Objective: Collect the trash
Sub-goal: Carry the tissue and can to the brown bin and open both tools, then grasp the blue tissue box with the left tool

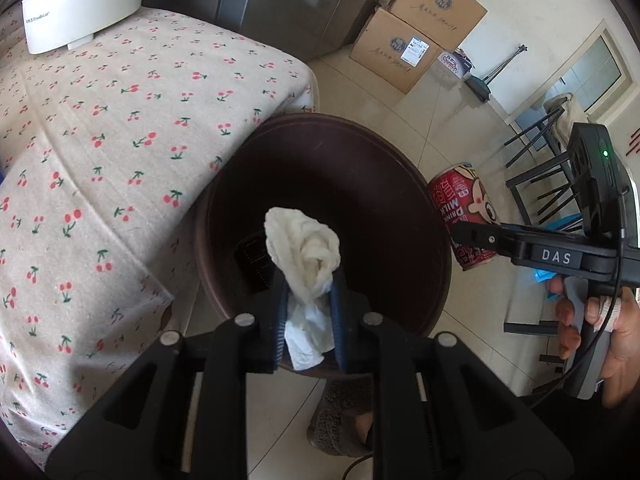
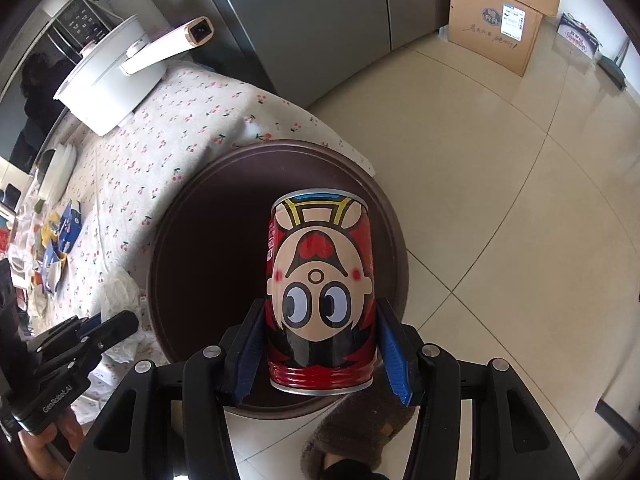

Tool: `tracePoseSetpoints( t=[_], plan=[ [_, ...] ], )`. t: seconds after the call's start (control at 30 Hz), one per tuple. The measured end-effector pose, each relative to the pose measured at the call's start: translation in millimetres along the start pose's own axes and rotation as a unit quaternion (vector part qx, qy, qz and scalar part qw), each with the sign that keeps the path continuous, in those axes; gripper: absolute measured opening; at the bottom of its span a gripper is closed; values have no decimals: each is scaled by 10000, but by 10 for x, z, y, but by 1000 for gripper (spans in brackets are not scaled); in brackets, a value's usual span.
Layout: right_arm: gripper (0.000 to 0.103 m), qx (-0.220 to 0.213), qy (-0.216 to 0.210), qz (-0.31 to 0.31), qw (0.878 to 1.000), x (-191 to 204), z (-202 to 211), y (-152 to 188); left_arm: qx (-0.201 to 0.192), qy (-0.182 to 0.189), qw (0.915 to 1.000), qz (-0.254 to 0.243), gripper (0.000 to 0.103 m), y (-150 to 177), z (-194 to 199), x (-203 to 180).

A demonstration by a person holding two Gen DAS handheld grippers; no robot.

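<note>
My left gripper (image 1: pixel 307 312) is shut on a crumpled white tissue (image 1: pixel 304 252) and holds it over the open mouth of a dark brown round bin (image 1: pixel 400 168) on the floor. My right gripper (image 2: pixel 322 344) is shut on a red cartoon-printed drink can (image 2: pixel 322 280), held upside down above the same bin (image 2: pixel 200 248). In the left wrist view the can (image 1: pixel 464 208) and right gripper (image 1: pixel 460 232) hang past the bin's right rim. In the right wrist view the left gripper (image 2: pixel 120 326) shows at lower left with the tissue (image 2: pixel 120 292).
A table with a cherry-print cloth (image 1: pixel 100 140) stands left of the bin, bearing a white pot (image 1: pixel 76 0). More litter (image 2: pixel 56 240) lies on its far end. Cardboard boxes (image 1: pixel 412 32) stand by the wall. Chairs (image 1: pixel 544 176) stand at right. A slippered foot (image 2: pixel 360 432) is below the bin.
</note>
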State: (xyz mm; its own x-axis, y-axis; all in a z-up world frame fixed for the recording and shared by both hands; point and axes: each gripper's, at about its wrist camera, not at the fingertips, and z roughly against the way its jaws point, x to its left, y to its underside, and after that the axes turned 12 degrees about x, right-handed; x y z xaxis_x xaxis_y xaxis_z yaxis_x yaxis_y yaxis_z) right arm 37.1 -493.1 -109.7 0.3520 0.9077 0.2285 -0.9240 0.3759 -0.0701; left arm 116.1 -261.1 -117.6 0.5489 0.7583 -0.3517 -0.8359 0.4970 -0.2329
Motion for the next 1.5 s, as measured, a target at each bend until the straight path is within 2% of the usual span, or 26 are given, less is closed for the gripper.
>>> tracePoseSetpoints(
  t=[0.03, 0.07, 0.1, 0.13, 0.17, 0.33, 0.47, 0.67, 0.73, 0.77, 0.8, 1.33, 1.5],
  plan=[
    [54, 10, 10, -4, 10000, -26, -3, 4, -10, -24, 10000, 24, 41, -19, -16, 7],
    [54, 18, 25, -1, 10000, -48, -7, 8, -20, -55, 9999, 82, 66, -31, -19, 21],
    [54, 27, 43, 7, 10000, -69, -11, 9, -43, -119, 9998, 169, 80, -34, -16, 39],
    [54, 34, 58, 14, 10000, -83, -13, 13, -72, -189, 9995, 228, 99, -42, -8, 54],
    [54, 42, 69, 20, 10000, -80, -20, 6, -116, -235, 9994, 231, 102, -56, 13, 75],
    [54, 74, 113, 130, 9998, -21, -74, -33, -324, -664, 9972, 145, 103, 26, 185, 149],
    [54, 129, 143, 252, 9995, 66, -123, -52, -295, -962, 9948, 182, 103, 114, 268, 287],
    [55, 103, 176, 372, 9991, 223, -198, -111, -250, -940, 9942, 451, 103, 242, 398, 532],
    [69, 88, 122, 290, 9995, 258, -200, -148, -283, -978, 9936, 498, 103, 282, 460, 594],
    [79, 44, 101, 241, 9996, 273, -187, -155, -297, -998, 9932, 521, 103, 298, 490, 626],
    [81, -6, 83, 213, 9997, 291, -170, -158, -310, -1012, 9929, 550, 103, 313, 520, 660],
    [82, 66, 26, 135, 9999, 500, -163, -205, -448, -1277, 9863, 941, 103, 536, 898, 1099],
    [83, 37, -25, 187, 9998, 669, -137, -219, -498, -1363, 9834, 1091, 103, 637, 1032, 1258]
  ],
)
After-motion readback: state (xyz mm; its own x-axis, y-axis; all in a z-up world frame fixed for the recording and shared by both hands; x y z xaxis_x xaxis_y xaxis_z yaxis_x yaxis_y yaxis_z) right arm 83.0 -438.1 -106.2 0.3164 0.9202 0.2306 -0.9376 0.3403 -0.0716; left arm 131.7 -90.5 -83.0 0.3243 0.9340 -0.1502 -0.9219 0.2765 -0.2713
